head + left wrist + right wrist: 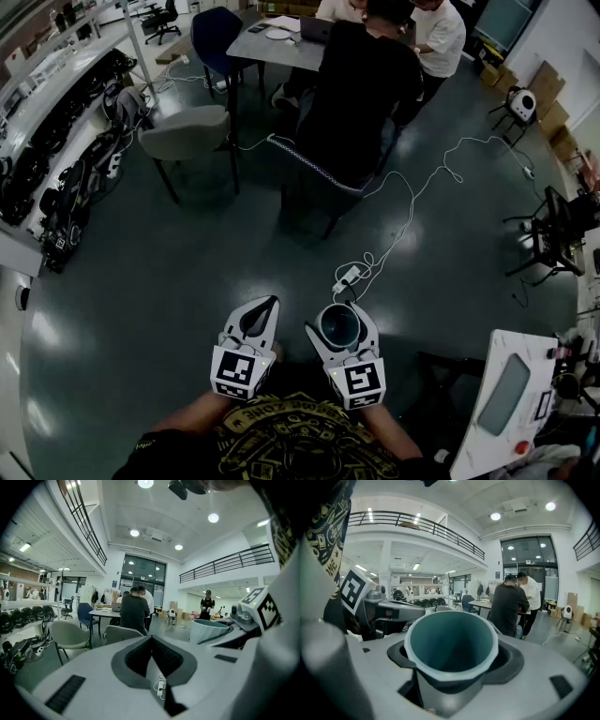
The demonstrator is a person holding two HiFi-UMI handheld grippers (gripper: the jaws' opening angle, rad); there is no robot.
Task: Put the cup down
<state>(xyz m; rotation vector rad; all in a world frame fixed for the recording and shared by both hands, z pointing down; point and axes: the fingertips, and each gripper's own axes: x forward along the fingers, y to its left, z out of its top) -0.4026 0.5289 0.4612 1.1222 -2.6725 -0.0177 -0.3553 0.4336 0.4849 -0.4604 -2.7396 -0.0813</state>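
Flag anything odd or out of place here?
Nothing spilled or damaged. The cup looks empty, gripped in the right claw. Only a white cable and power strip trail loose across the floor.

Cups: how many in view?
1. The cup is gripped in the right claw, above the floor. The far table is too small to check for more.

The cup (338, 325) is held between the jaws of the right gripper (340, 317), the left gripper (269, 306) is set just beside it on its left, and a power strip (347, 277) is laid on the floor (178, 281) ahead of both.
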